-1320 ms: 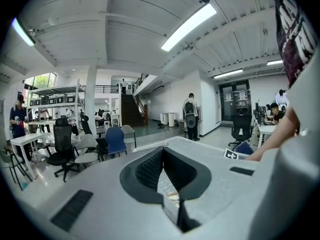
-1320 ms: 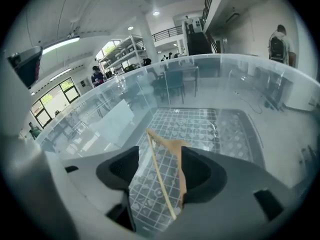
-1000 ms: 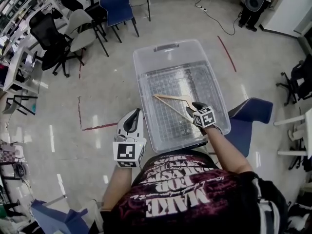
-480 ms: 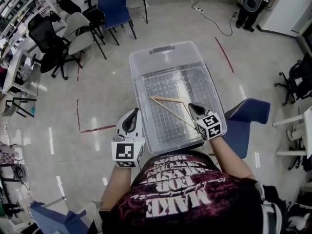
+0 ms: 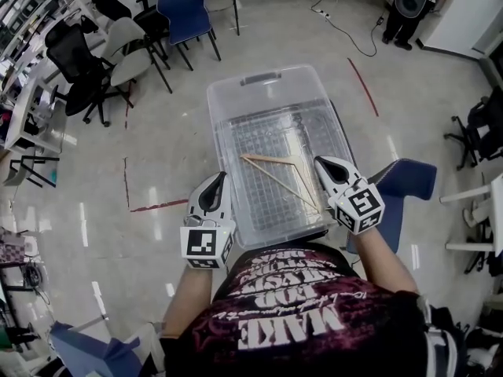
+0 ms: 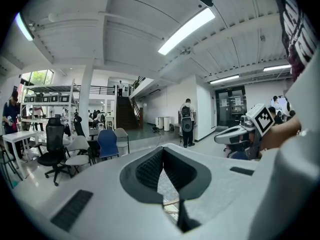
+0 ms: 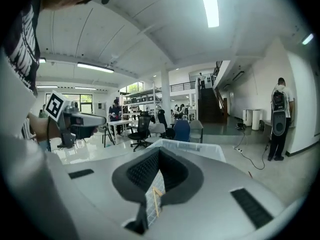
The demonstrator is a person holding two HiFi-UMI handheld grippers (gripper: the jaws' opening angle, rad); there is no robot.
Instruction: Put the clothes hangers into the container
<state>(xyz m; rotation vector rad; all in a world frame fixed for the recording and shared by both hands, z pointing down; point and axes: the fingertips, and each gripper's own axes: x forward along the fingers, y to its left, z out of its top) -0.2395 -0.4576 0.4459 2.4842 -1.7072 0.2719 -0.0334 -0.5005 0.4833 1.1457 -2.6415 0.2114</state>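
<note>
A clear plastic container [image 5: 267, 77] stands in front of me, with a wooden clothes hanger [image 5: 277, 173] lying flat on its gridded bottom. My right gripper [image 5: 326, 166] hovers over the container's near right corner, shut and empty, just clear of the hanger's right end. In the right gripper view the hanger [image 7: 156, 201] shows far below through the hollow behind the shut jaws [image 7: 159, 151], and the container [image 7: 192, 145] lies ahead. My left gripper [image 5: 214, 185] hangs outside the container's left wall, jaws together, holding nothing. The left gripper view [image 6: 162, 151] shows the same shut jaws.
Office chairs [image 5: 185, 6] stand at the upper left, and a blue chair [image 5: 405, 183] sits against the container's right side. A person [image 5: 409, 2] stands at the far upper right. Red tape lines [image 5: 161, 204] mark the shiny floor.
The right gripper let go of the hanger, closed, and drew back toward me to the container's near right corner. The hanger now lies loose in the container. The left gripper stayed put.
</note>
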